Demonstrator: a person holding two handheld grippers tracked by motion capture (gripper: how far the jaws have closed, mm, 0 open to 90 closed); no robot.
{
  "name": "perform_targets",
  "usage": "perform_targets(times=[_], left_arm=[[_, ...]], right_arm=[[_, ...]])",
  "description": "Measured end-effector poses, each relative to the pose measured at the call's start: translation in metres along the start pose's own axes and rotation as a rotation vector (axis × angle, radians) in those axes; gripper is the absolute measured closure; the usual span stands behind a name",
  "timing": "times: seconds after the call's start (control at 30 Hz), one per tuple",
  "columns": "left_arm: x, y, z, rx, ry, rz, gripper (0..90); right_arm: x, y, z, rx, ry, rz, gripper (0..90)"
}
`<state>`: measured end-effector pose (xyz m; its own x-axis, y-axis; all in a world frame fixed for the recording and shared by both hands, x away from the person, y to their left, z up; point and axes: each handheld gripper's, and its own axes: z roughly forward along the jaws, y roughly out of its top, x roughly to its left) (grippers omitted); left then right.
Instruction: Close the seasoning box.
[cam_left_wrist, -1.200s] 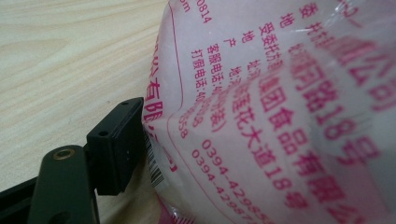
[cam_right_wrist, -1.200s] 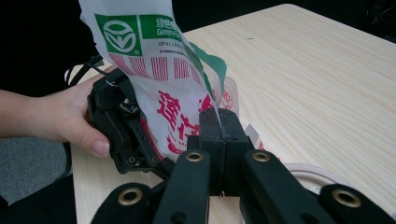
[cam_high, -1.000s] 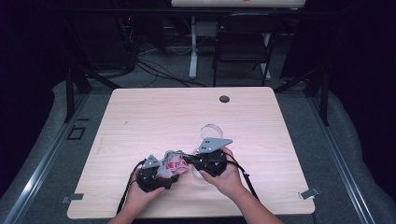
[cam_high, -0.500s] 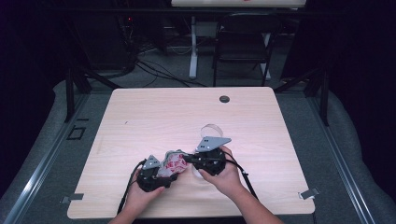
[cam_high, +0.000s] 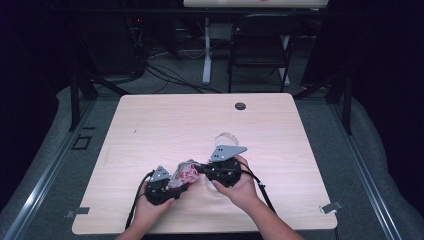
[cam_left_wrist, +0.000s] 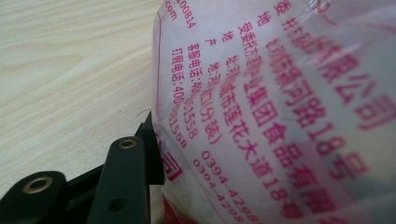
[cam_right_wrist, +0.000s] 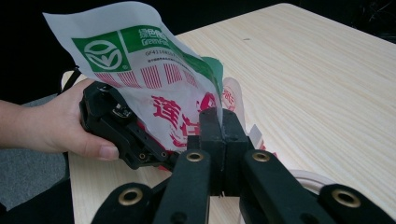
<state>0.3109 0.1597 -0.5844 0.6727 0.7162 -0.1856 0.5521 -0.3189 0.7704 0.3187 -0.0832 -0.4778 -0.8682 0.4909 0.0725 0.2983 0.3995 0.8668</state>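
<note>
Right tongs (cam_right_wrist: 223, 122) clamp "GreenFood" bag (cam_right_wrist: 154, 70); left tongs (cam_high: 175, 184) closing, grip unclear.

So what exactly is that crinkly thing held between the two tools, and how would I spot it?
Look at the near edge of the wooden table, where the person's two hands meet. Between the left hand-held gripper and the right hand-held gripper hangs a thin plastic bag. It is whitish with red Chinese print and a green logo band, unlike the clear round lid lying behind.
</note>
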Motion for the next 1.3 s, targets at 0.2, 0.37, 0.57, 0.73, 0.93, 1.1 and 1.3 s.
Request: perform_targets(times=[0.2,0.37,0.57,0.73,0.93,1.1,1.3], left_arm=[[-0.001,0.005,-0.008,-0.006,0.014,0.029,56.8],[-0.002,0.009,-0.014,-0.031,0.025,0.044,57.5],[-0.002,0.014,-0.021,-0.042,0.074,0.088,57.9],[-0.003,0.018,-0.027,-0.059,0.1,0.113,58.1],[-0.006,0.025,-0.036,-0.072,0.183,0.175,58.4],[-0.009,0.03,-0.041,-0.068,0.26,0.23,58.5],[-0.013,0.035,-0.041,-0.06,0.303,0.253,58.6]], right_arm=[[-0.001,0.003,-0.003,-0.02,0.0,0.005,90.0],[-0.002,0.007,-0.008,-0.032,-0.006,0.004,90.0],[-0.002,0.009,-0.01,-0.045,-0.008,0.01,90.0],[-0.001,0.011,-0.014,-0.06,-0.001,0.007,90.0],[0.0,0.014,-0.019,-0.073,-0.004,-0.001,90.0],[-0.003,0.013,-0.022,-0.081,-0.005,0.004,90.0],[-0.006,0.011,-0.024,-0.086,-0.01,0.014,90.0]])
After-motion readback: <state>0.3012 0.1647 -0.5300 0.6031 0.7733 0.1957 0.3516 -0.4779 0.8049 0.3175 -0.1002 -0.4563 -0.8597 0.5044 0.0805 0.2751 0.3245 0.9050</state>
